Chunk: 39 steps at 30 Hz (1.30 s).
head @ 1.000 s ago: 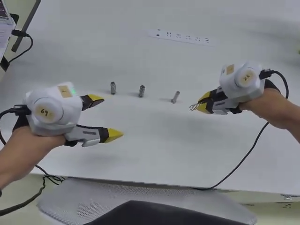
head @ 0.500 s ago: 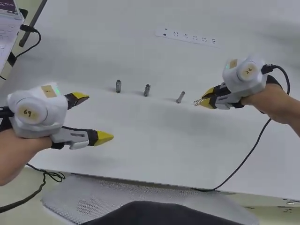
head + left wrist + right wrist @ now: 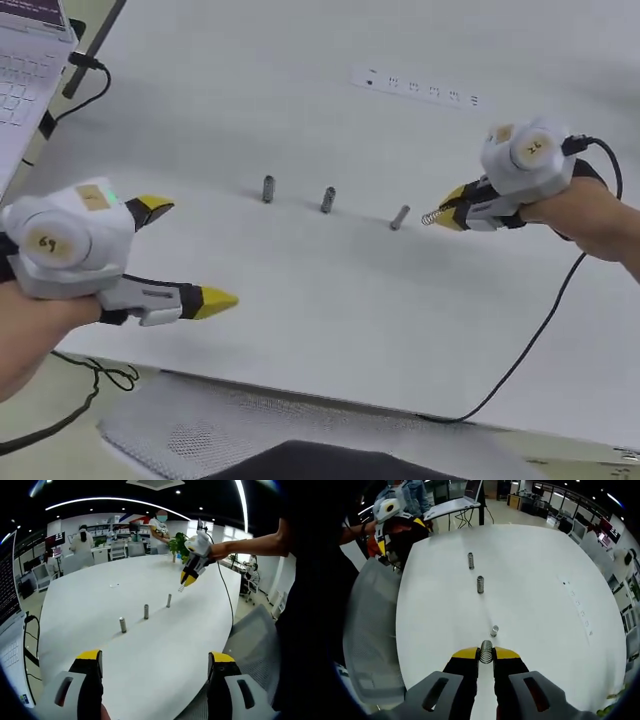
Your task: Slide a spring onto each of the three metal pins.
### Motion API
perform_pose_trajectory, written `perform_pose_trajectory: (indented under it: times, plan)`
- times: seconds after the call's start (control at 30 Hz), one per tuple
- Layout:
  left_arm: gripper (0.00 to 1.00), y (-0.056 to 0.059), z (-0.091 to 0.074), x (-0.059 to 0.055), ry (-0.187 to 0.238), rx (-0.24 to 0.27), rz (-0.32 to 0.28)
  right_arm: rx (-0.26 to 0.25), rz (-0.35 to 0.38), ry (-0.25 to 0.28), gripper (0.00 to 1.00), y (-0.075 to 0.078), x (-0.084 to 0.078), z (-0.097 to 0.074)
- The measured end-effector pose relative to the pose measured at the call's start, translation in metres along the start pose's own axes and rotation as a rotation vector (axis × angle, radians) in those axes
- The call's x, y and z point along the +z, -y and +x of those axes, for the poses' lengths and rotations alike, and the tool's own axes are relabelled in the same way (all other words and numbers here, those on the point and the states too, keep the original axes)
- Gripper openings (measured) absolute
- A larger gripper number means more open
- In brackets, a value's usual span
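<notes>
Three metal pins stand in a row on the white table. The left pin (image 3: 268,188) and middle pin (image 3: 328,199) each wear a spring; the right pin (image 3: 400,217) is bare. My right gripper (image 3: 447,214) is shut on a spring (image 3: 431,216), whose free end points at the bare pin just to its left. In the right gripper view the spring (image 3: 486,651) sticks out between the yellow tips, with the bare pin (image 3: 494,631) just ahead. My left gripper (image 3: 185,255) hangs open over the near left of the table, its jaws wide apart and holding nothing.
A white power strip (image 3: 418,88) lies at the back of the table. A laptop (image 3: 30,60) and a black cable (image 3: 85,85) sit at the far left. A grey mesh chair (image 3: 260,430) is below the table's front edge. The right gripper's cable (image 3: 540,320) trails over the front edge.
My right gripper has carried the spring up and closer to the bare right pin. The left gripper has stayed open at the near left; the head camera has shifted.
</notes>
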<state>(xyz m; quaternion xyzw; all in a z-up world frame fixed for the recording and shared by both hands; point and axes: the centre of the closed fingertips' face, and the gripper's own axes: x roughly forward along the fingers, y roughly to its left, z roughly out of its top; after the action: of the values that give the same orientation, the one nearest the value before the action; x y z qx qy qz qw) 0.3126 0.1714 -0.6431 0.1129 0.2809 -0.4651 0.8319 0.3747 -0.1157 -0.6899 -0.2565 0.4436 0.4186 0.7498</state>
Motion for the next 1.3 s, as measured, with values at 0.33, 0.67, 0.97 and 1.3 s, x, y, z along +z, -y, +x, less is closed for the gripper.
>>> perform_pose_trajectory:
  times: [0.33,0.67,0.97,1.3]
  plan:
    - [0.83,-0.002,-0.003,-0.005,-0.008,0.013,-0.009,0.009,-0.004,-0.014,0.09,0.007,0.003,0.006]
    - [0.81,-0.009,-0.007,-0.003,0.002,0.028,-0.014,0.024,-0.018,-0.024,0.09,0.013,0.011,0.015]
    - [0.81,-0.013,-0.010,-0.008,0.000,0.035,-0.027,0.036,-0.030,-0.034,0.09,0.014,0.017,0.023]
    - [0.80,-0.016,-0.012,-0.009,0.000,0.040,-0.035,0.055,-0.045,-0.053,0.09,0.012,0.018,0.030]
